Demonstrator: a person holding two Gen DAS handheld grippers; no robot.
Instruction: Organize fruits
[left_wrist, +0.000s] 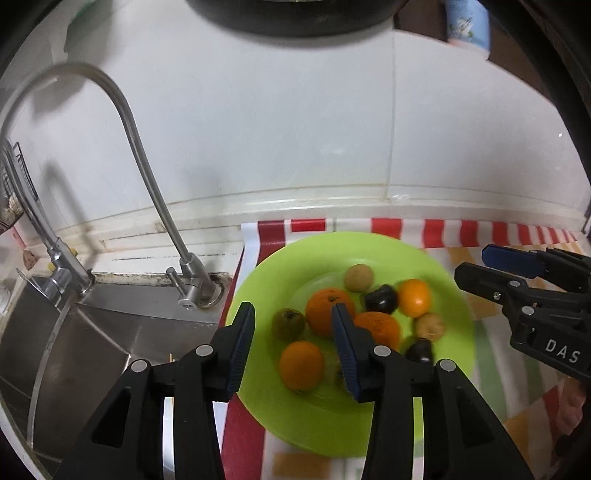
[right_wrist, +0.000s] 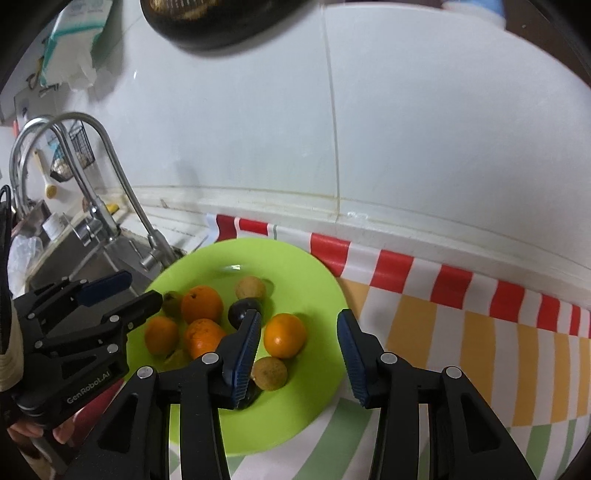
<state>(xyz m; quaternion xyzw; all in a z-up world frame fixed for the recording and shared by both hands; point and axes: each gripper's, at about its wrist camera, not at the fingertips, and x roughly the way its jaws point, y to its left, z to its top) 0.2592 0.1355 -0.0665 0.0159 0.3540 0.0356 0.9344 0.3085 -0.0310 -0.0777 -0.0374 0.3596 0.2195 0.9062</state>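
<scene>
Left wrist: left tongs (left_wrist: 293, 328) agape, empty, above fruit heaped on plate (left_wrist: 258, 280), counter beside sink (left_wrist: 110, 325), probably choosing an orange (left_wrist: 301, 365). Right wrist: right tongs (right_wrist: 299, 341) agape, empty, framing another orange (right_wrist: 284, 335)
</scene>
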